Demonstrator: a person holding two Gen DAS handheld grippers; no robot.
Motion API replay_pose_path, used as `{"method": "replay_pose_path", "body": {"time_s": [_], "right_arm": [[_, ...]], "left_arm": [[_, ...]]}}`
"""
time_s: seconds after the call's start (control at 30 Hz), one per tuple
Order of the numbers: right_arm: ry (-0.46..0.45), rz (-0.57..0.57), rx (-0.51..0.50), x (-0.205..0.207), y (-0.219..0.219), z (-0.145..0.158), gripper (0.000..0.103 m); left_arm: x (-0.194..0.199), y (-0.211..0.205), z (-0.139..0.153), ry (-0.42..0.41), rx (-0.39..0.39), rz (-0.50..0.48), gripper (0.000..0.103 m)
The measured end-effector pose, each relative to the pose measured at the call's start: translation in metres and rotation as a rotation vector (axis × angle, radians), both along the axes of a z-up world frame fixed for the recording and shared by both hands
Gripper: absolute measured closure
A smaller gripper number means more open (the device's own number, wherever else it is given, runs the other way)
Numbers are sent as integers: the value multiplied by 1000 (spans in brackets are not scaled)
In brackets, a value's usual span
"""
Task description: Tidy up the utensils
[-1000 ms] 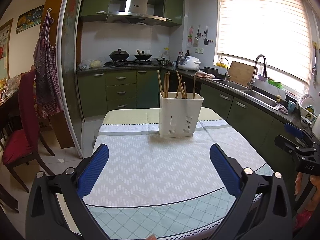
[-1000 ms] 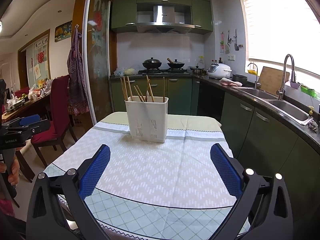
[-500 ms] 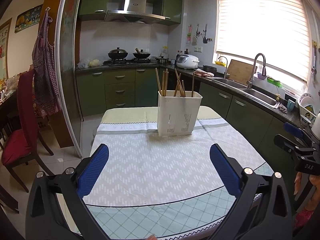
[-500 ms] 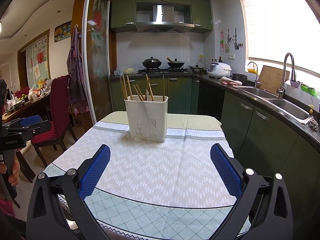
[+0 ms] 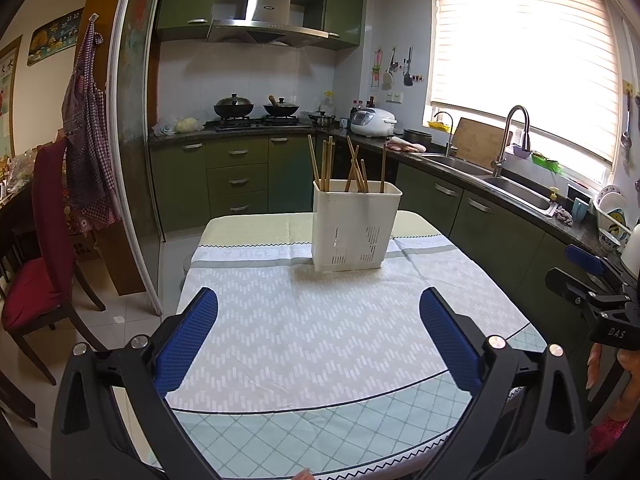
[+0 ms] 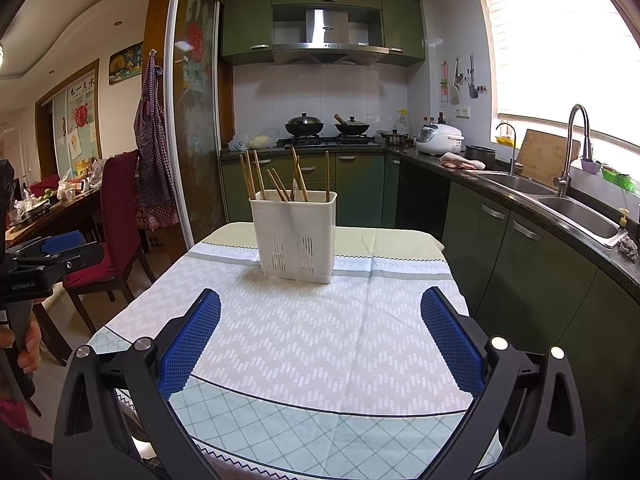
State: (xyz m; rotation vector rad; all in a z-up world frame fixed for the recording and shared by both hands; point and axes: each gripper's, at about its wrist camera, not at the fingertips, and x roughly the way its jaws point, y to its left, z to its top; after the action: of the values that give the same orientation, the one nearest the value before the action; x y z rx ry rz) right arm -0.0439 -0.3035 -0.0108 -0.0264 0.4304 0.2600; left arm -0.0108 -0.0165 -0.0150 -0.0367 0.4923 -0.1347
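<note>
The left gripper (image 5: pixel 318 316) hangs over the near half of the table (image 5: pixel 280 344) with its blue-padded fingers (image 5: pixel 186 340) spread wide and nothing between them, released; the right gripper (image 6: pixel 320 320) is in the same condition, its fingers (image 6: pixel 452 344) wide apart over the patterned tablecloth (image 6: pixel 320 340) and gripping nothing; the white utensil holder (image 5: pixel 354 226) stands upright on the far half of the table, at about 12 o'clock from the left gripper and well apart from it; in the right wrist view the same holder (image 6: pixel 295 236) sits just left of centre, at roughly 11 o'clock from the gripper, also well apart; wooden chopsticks (image 5: pixel 352 166) stand in it, some upright and some leaning across each other, their tips rising above the rim; in the right wrist view the chopsticks (image 6: pixel 276 178) fan out the same way, and a pale flat piece shows among them, too small to identify; the cloth around the holder carries only its zigzag pattern and a grey band; beyond the table, at 12 o'clock, two lidded woks (image 5: pixel 256 106) sit on the stove; at 2 o'clock a sink (image 5: pixel 516 196) and tall faucet (image 5: pixel 514 136) run along the counter beneath the bright blinds; at 9 o'clock a red chair (image 5: pixel 40 240) stands on the tiled floor.
</note>
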Motion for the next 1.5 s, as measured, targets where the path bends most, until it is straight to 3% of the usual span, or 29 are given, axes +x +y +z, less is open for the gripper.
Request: {"method": "replay_pose_path", "body": {"time_s": [1.5], "right_arm": [[5,3,0,2,6,-5,5]], "left_arm": [[2,0,1,16,-9,40,7]]}}
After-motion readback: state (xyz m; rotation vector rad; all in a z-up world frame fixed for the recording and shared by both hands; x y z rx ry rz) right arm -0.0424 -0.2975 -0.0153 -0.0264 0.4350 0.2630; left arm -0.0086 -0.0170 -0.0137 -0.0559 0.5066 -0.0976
